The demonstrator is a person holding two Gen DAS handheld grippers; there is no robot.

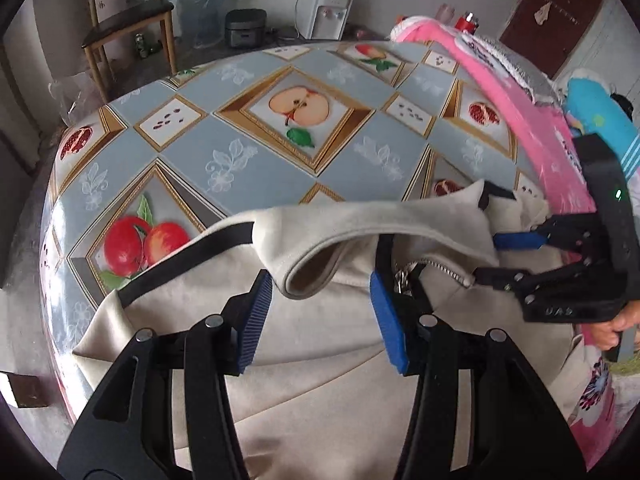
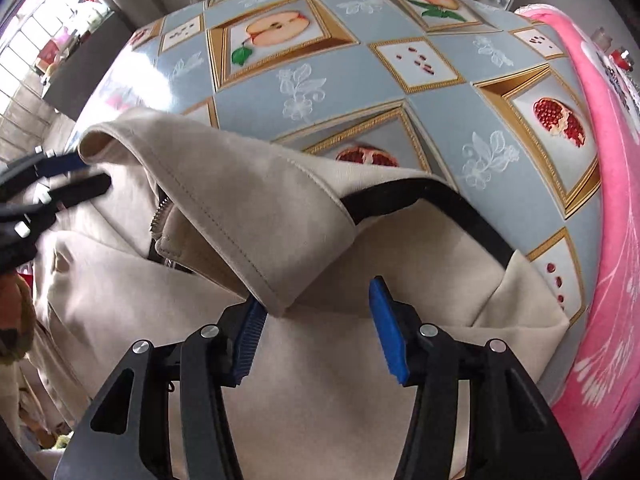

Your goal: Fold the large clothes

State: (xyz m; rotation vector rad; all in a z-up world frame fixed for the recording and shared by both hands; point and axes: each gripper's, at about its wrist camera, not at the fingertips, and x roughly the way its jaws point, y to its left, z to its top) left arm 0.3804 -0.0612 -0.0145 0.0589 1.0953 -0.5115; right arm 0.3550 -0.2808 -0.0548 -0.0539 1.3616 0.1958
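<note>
Left gripper (image 1: 320,312): jaws spread, blue pads clear of any cloth; the rolled collar edge (image 1: 304,276) of the cream jacket (image 1: 320,392) lies between and just ahead of the fingertips, not pinched. Right gripper (image 2: 316,320): jaws likewise spread, nothing pressed; a stitched collar flap (image 2: 248,216) hangs just ahead, its corner touching or nearly touching the left-hand pad (image 2: 250,338) — cannot tell which. Both tools point steeply down at the garment. The jacket lies below and ahead of both tools, zip (image 1: 440,270) partly open, black trim (image 2: 432,204) along the shoulder, spread over the table's fruit-print cloth (image 1: 248,148). Beyond, to the right, a pink blanket (image 2: 616,240) borders the table. Judged step: taking hold at the collar end, early in the fold, garment not yet doubled over. Next move calls for closing each pair of pads on a single firm edge of fabric, then lifting both sides evenly.
</note>
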